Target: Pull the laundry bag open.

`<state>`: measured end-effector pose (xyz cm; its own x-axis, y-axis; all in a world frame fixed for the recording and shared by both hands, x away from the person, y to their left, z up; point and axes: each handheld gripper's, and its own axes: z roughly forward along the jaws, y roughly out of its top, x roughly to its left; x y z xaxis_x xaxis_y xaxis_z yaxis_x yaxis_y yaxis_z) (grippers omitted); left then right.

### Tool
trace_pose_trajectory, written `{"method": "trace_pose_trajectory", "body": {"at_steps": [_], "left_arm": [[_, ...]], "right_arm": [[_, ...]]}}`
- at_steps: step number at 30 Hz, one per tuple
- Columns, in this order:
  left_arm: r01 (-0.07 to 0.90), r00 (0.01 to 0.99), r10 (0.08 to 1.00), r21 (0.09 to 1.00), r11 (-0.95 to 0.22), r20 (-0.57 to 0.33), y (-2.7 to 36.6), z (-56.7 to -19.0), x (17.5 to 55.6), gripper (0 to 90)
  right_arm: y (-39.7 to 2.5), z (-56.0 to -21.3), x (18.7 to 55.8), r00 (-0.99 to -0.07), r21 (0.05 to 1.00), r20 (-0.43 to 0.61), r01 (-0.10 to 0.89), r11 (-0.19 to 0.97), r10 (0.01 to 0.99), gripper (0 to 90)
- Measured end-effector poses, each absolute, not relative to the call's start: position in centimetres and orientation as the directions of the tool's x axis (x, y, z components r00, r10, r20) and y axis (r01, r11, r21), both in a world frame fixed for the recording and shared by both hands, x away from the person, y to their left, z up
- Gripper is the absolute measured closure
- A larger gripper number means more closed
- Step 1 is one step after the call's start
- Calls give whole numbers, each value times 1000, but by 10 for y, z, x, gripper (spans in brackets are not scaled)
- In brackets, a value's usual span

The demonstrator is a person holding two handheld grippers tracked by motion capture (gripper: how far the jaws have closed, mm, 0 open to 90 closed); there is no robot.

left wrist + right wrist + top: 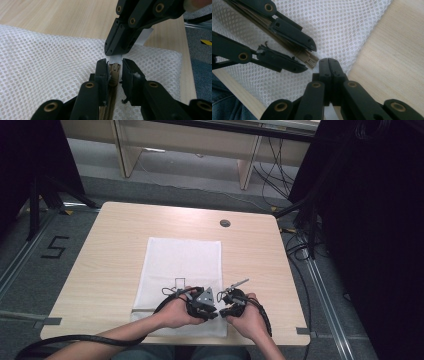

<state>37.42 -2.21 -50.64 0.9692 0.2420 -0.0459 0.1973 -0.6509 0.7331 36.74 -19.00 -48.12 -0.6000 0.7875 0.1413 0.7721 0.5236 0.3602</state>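
A white mesh laundry bag lies flat at the near middle of the wooden table, with a tan zipper running along its near right part. The left gripper has its jaws slightly apart around the zipper's end. The right gripper, just beside it, is pinched closed on a white fabric tab at the bag's edge. A grommet hole sits far on the table.

Lab: floor markings, cables, desks
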Motion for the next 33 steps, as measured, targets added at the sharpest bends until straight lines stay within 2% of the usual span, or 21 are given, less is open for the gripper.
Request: {"method": "trace_pose_trajectory", "body": {"at_steps": [3, 10, 13, 15, 25, 26, 33], "left_arm": [[189, 971, 236, 725, -662, -37, -23, -505, 375, 804], [158, 977, 215, 700, -696, -7, -26, -501, 376, 816], [221, 965, 255, 718, -659, -63, -26, -503, 375, 817], [228, 962, 263, 726, -649, -67, -24, -504, 375, 818], [208, 967, 250, 717, -666, -49, -26, -499, 375, 819], [190, 970, 240, 718, -670, -34, -26, -498, 376, 819], [195, 970, 240, 716, -671, -40, -26, -496, 375, 819]], "right_arm": [[-190, -481, 367, -596, 358, 143, 776, 520, 790, 900], [-191, -482, 369, -615, 375, 146, 759, 532, 774, 900], [-191, -482, 368, -600, 364, 149, 773, 520, 786, 900], [-191, -482, 369, -612, 376, 146, 761, 529, 777, 900], [-191, -482, 369, -617, 370, 146, 759, 536, 773, 900], [-190, -481, 367, -596, 355, 142, 776, 521, 791, 900], [-191, -482, 369, -623, 371, 143, 754, 542, 769, 900]]}}
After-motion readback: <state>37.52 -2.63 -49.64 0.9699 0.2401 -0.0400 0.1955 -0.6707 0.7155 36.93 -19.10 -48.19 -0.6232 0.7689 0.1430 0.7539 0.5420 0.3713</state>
